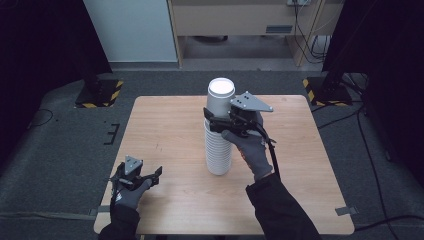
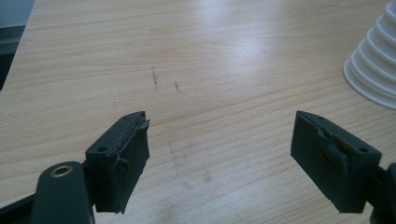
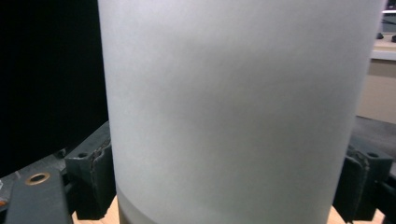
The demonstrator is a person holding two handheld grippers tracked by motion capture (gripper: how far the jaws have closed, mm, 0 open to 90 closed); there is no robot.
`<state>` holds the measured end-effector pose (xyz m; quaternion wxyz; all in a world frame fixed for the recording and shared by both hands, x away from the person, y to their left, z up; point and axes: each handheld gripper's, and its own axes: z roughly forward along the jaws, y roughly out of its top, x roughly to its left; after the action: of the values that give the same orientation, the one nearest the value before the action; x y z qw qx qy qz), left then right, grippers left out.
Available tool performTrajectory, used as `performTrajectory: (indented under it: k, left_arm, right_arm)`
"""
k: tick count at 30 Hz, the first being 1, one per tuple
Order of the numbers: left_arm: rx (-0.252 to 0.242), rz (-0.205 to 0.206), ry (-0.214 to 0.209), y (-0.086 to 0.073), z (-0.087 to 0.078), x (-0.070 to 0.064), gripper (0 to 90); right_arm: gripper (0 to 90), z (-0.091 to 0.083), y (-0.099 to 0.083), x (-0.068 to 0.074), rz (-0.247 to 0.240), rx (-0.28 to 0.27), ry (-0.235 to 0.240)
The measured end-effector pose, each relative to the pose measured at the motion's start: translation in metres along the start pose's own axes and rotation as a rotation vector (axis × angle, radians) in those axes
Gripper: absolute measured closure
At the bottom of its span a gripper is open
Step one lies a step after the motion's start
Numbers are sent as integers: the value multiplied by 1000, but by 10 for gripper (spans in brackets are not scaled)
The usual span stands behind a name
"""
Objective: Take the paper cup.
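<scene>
Left claw [image 1: 159,173] rests spread wide on the table [image 1: 165,130]; right claw [image 1: 214,121] clasps the top cup [image 1: 220,97] of the stack [image 1: 218,150]

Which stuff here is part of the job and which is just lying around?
In the job: stack of white cups; top cup, gripped by the right gripper.

Lying about: left gripper, open and resting on the table; striped stand bases on the floor.

White cup stack [image 1: 218,145]; pale wood-grain table [image 1: 165,130]; black tongs [image 2: 219,158] (hazard-striped bases [image 1: 100,93]).
</scene>
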<state>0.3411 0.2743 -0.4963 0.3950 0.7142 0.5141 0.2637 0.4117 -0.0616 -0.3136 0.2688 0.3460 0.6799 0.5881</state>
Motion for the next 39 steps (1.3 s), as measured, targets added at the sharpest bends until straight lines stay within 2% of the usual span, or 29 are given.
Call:
performTrajectory:
  k: [4,18,39]
  left_arm:
    - [1,0,0,0,0,0,182]
    - [3,0,0,0,0,1,182]
    - [2,0,0,0,0,0,182]
  right_arm:
    - [137,-2,7,-1,21,-21,17]
    - [139,-8,31,-3,51,-83,35]
    - [139,-24,51,-9,93,-182,46]
